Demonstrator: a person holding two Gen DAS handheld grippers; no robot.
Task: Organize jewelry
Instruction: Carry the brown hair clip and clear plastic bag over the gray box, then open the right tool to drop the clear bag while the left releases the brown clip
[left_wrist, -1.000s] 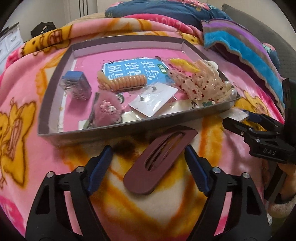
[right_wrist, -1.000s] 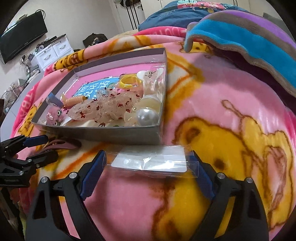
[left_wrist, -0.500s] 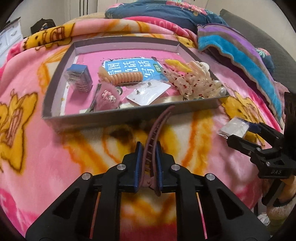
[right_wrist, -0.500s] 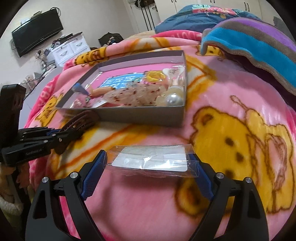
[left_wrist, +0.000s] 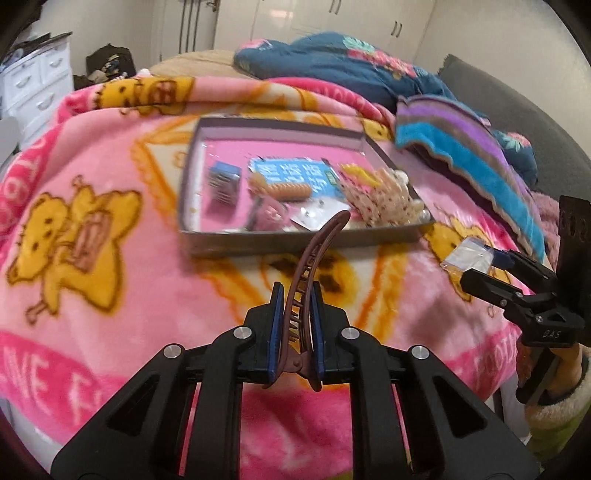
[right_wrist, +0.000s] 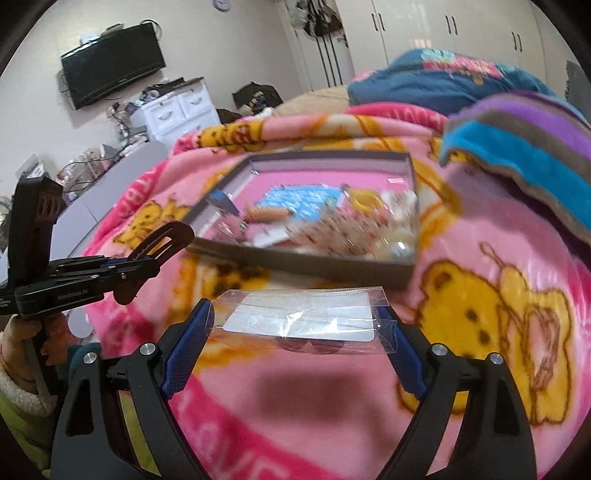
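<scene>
Left tongs (left_wrist: 295, 325) pinched tight on the brown clip (left_wrist: 314, 266), held on edge, raised above the blanket (left_wrist: 110, 295) just short of the tray (left_wrist: 280, 245). Right tongs (right_wrist: 295, 332) set wide, bracing a clear packet (right_wrist: 301, 319) edge to edge between the blue pads (right_wrist: 186, 350), also clear of the bed. Risk here: that packet is thin and slick, bowed under side pressure, so it could buckle and slip out on the way over. The clip's grip is near its hinge end, so it may pivot. The tray is already crowded with hair things, so a drop might bounce out onto soft, uneven fleece. Bedroom around: wall TV (right_wrist: 110, 79), white drawers (right_wrist: 181, 109), wardrobes behind.
</scene>
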